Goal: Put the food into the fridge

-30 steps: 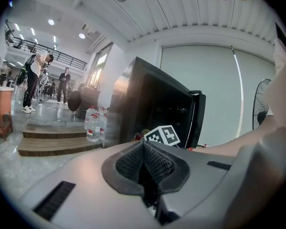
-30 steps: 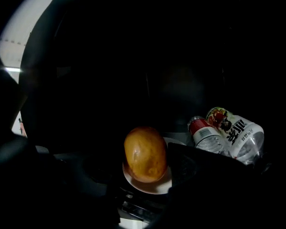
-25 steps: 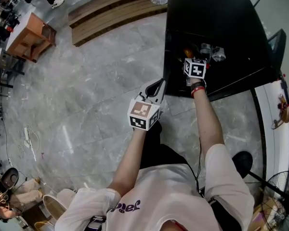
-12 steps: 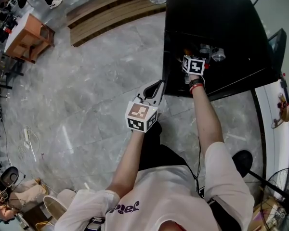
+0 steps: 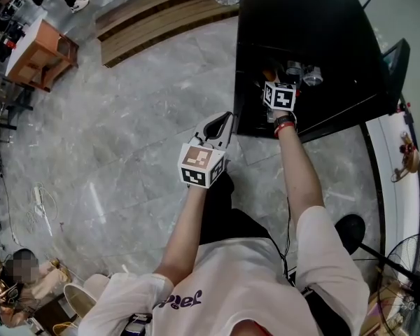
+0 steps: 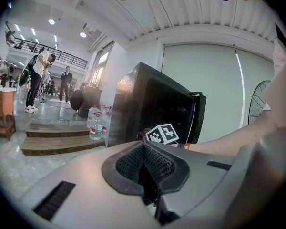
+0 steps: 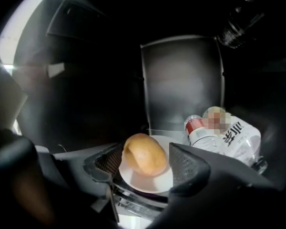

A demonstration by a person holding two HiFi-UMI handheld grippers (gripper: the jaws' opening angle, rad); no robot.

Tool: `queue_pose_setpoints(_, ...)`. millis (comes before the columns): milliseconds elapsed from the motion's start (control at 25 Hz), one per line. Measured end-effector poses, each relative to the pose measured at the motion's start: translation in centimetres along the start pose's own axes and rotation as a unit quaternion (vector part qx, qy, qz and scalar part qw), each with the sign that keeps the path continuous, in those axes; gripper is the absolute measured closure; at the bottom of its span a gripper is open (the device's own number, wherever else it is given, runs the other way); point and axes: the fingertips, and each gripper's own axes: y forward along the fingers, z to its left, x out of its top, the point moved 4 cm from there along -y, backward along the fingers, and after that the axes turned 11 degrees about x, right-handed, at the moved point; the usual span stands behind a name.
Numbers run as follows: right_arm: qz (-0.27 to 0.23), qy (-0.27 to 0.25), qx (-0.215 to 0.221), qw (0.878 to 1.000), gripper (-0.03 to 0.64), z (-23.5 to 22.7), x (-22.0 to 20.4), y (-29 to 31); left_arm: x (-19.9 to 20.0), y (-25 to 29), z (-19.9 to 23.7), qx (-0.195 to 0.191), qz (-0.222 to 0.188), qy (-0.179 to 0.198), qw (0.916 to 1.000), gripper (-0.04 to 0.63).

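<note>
Right claw [image 7: 148, 157]: jaws wide apart inside the dark fridge [image 5: 308, 40]. In the gap, low at the frame's centre, a golden-brown roll [image 7: 144, 154] sits on a white plate [image 7: 150, 184], with bare plate showing between the roll and the right-hand jaw. Clear plastic bottles [image 7: 226, 135] lie on their sides just beside the plate, toward the lower right. Left claw [image 6: 144, 162]: jaws pressed together on nothing, held outside the fridge near its front edge, at the centre of the head view.

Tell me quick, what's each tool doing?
Left tool: closed, empty.
Right tool: open, with a bun on a plate between its jaws.
</note>
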Motion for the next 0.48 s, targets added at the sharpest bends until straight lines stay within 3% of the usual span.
queue_pose_setpoints(480, -0.005, 0.000, 0.003, 1.000, 0.299, 1.9, 1.0, -5.5, 1.7, -3.0, -1.5, -0.003, 0.006, -0.004, 1.0000, 0.577)
